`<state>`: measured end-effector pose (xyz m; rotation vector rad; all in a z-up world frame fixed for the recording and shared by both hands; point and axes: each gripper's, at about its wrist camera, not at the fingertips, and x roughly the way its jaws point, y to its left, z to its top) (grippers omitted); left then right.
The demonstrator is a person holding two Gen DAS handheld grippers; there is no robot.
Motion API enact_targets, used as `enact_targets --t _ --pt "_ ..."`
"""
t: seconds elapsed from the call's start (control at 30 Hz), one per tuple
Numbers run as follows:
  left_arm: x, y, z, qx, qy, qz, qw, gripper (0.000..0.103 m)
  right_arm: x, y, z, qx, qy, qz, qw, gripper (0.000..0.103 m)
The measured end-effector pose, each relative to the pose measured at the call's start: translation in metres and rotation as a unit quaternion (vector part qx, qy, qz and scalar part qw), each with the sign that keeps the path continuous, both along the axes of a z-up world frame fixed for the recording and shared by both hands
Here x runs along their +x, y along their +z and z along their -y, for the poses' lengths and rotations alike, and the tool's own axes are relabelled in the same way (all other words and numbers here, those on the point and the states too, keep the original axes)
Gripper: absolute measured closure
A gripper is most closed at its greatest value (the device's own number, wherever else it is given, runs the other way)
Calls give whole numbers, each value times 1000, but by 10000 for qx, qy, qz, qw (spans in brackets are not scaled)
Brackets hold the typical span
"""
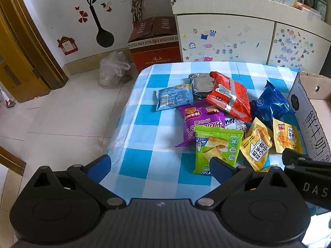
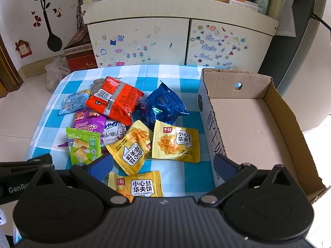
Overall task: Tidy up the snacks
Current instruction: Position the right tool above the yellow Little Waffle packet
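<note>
Right now the thing to take first, by my reading, is the flat yellow foil waffle packet (image 2: 135, 186) lying directly between and just ahead of the fingers of the right gripper (image 2: 163, 165), whose jaws are spread wide with nothing in them. Two more yellow waffle packets sit just beyond it: a tilted one (image 2: 130, 148) ahead and to the left, and a square-lying one (image 2: 175, 142) straight ahead. Further out lie a crinkled dark blue foil pouch (image 2: 161, 105), a red and silver wrapped pack (image 2: 114, 100) resting on other packets, a purple crisp bag (image 2: 88, 124), a green crisp bag (image 2: 83, 146) close by the left finger, a white packet with a chef drawing (image 2: 113, 131) half buried, and a pale blue packet (image 2: 73, 101) at the far left. The open, empty brown cardboard box (image 2: 248, 119) stands immediately to this gripper's right, its white printed wall (image 2: 213, 128) almost touching the right finger.

To do this well, I would lower the fingers either side of the near packet, pinch at a sealed edge rather than the puffed middle, lift clear of the box wall, then let go low inside.

The left gripper (image 1: 161, 167) is likewise spread and holds nothing; the green bag lies just ahead of its right finger, over the blue and white checked tablecloth (image 1: 140, 124).
</note>
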<state>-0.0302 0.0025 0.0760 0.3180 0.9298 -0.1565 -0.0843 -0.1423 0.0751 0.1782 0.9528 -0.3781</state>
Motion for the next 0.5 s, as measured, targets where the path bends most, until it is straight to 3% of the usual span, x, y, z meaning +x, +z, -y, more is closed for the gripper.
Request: enact_targets --t 0.5 --pt "-1 2 -1 9 24 -1 10000 1 0 1 -1 -22 6 15 10000 1"
